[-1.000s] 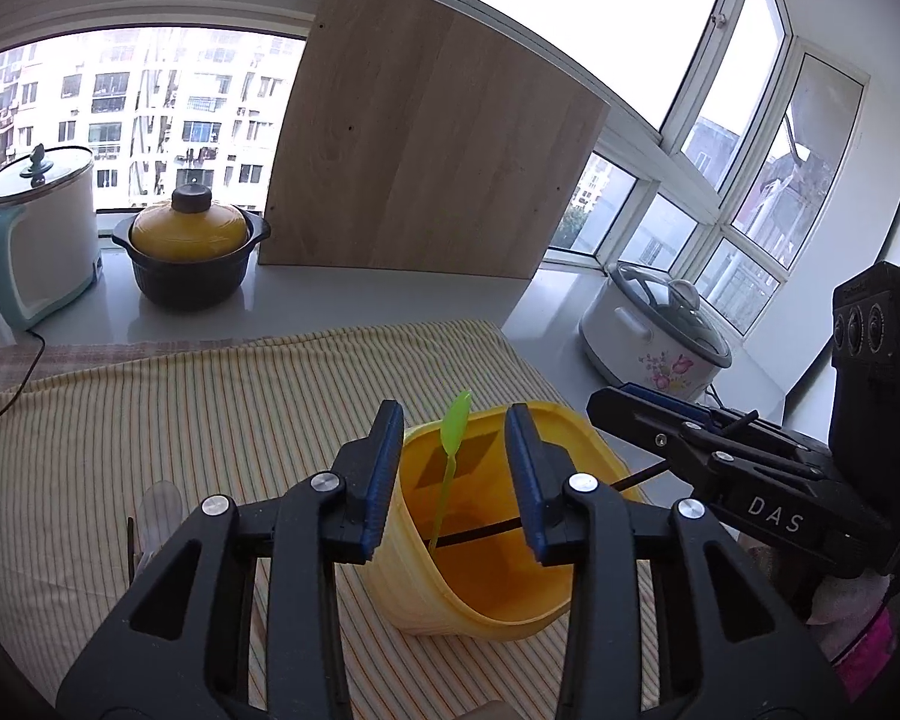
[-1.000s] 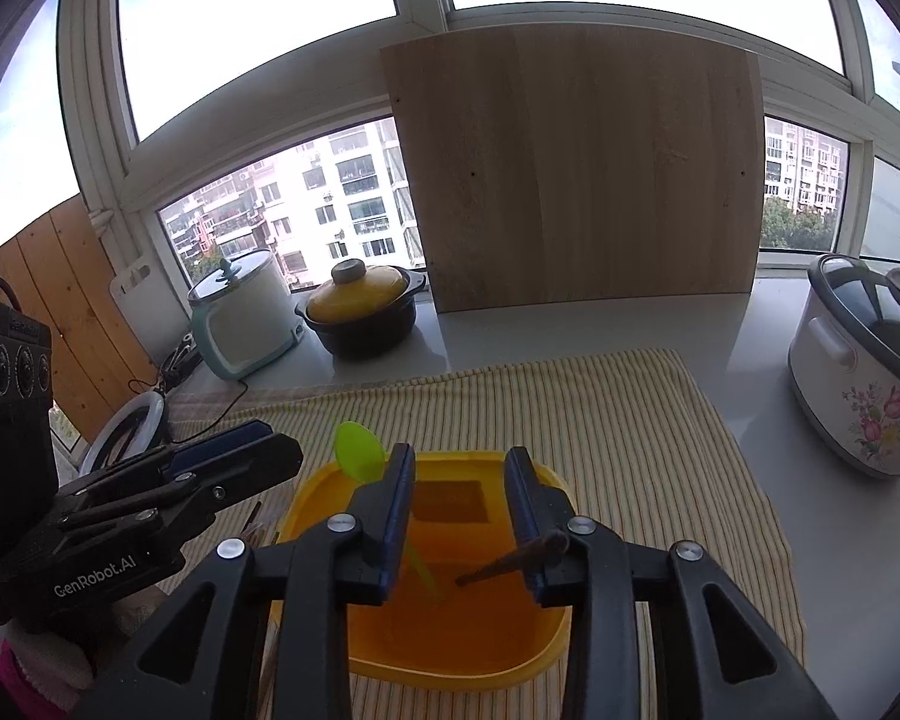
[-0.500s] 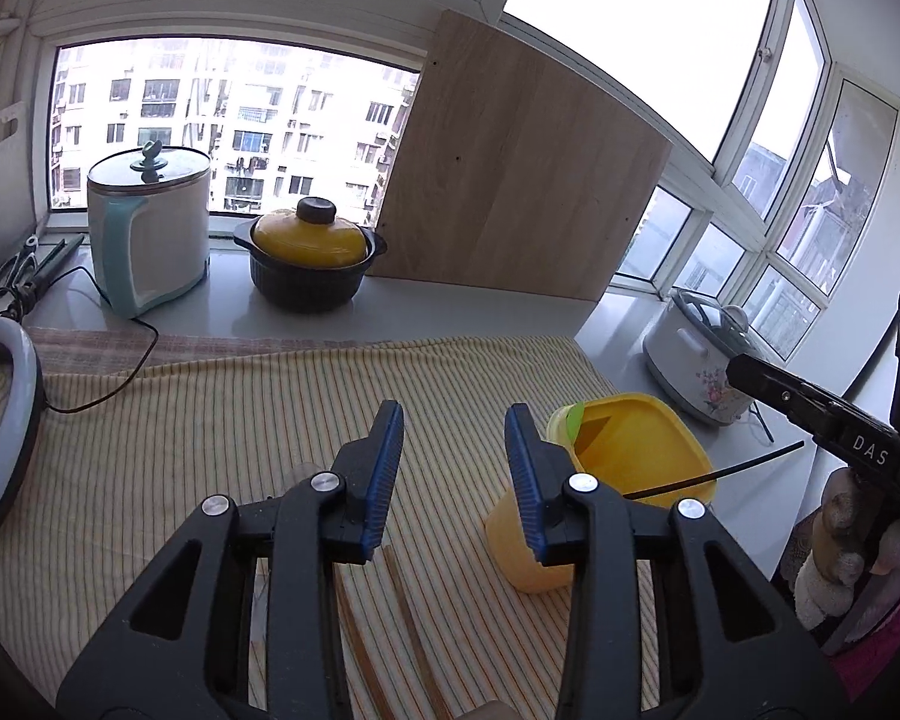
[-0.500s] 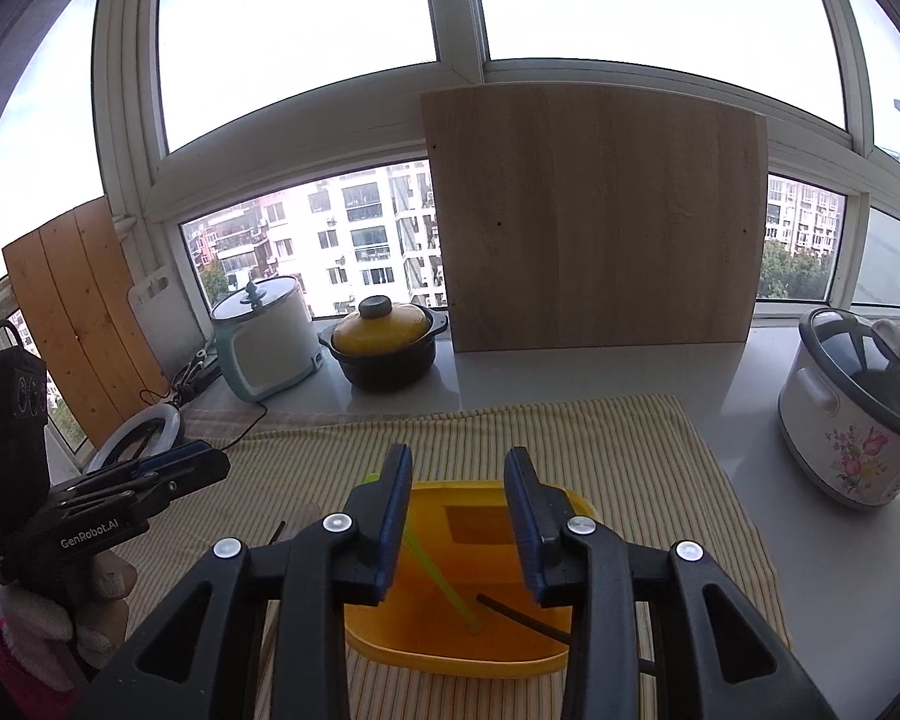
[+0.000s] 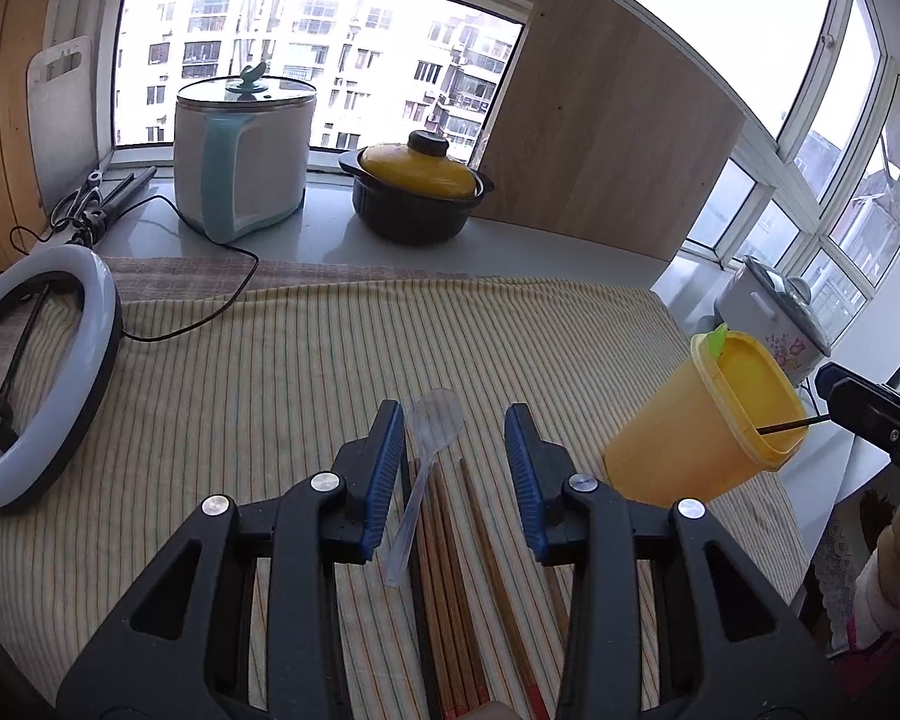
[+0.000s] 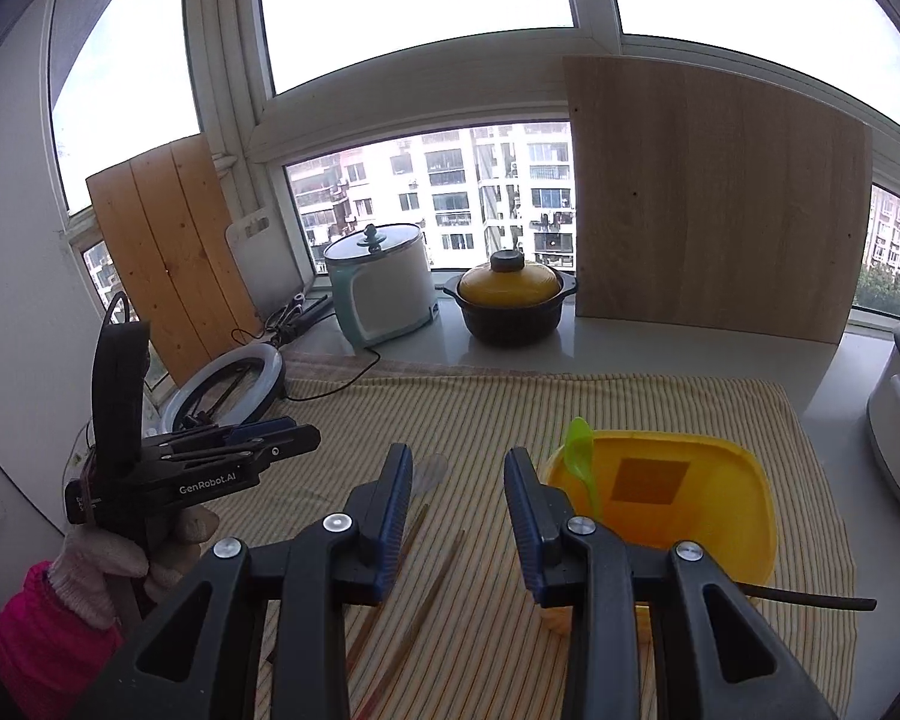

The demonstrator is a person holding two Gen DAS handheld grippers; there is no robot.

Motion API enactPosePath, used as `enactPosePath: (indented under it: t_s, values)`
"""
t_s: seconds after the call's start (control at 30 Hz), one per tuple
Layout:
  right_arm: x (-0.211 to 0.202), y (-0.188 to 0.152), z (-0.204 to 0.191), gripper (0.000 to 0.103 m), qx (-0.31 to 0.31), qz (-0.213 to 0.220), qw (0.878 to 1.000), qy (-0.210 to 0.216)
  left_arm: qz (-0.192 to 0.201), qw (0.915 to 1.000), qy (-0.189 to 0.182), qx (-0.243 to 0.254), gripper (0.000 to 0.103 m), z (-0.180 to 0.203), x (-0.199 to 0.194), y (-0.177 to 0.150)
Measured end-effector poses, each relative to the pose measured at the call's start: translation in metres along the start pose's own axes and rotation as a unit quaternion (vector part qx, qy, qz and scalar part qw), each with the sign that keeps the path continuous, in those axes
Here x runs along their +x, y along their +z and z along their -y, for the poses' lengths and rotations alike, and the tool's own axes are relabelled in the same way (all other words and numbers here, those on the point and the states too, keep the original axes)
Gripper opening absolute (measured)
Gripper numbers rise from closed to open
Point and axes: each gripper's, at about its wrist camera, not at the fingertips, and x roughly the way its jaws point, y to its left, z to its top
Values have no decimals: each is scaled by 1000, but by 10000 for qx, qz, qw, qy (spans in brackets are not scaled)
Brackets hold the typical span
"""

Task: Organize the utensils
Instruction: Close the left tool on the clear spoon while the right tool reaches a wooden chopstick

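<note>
- While the left gripper (image 5: 455, 465) hangs spread and empty, a clear spoon (image 5: 427, 456) and brown chopsticks (image 5: 450, 570) lie on the striped cloth (image 5: 270, 372) between its jaws.
- Right gripper (image 6: 458, 501): also spread, pinching nothing, just left of the yellow tub (image 6: 690, 510).
- Tub: holds a green spoon (image 6: 582, 459) and a dark chopstick (image 6: 810, 600) over its rim.

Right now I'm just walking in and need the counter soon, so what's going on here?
A person with a handheld gripper in each hand is sorting utensils into a yellow container. A green spoon and a dark stick are already in it. The left gripper, empty with jaws apart, hovers over the clear spoon and wooden chopsticks lying on the striped cloth. The right gripper is empty too.
</note>
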Motion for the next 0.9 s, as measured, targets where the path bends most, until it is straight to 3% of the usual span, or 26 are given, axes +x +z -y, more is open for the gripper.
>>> enactPosePath:
  t_s: [0.23,0.5,0.7,0.9]
  values:
    - [41,-39,-16,32,130,-660,9975,220,-515,9986,-48,95,35,-8,33,-11]
    - [92,-74,-21,24,167,-1368,9904,72,-1049,9938,-4,363,35,-7,72,-19]
    - [129,-84,-24,18,90,-1884,9820,-77,-1362,9885,53,655,28,1,93,-21]
    - [148,-84,-20,16,86,-2073,9779,-265,-1571,9848,186,718,22,0,109,-22]
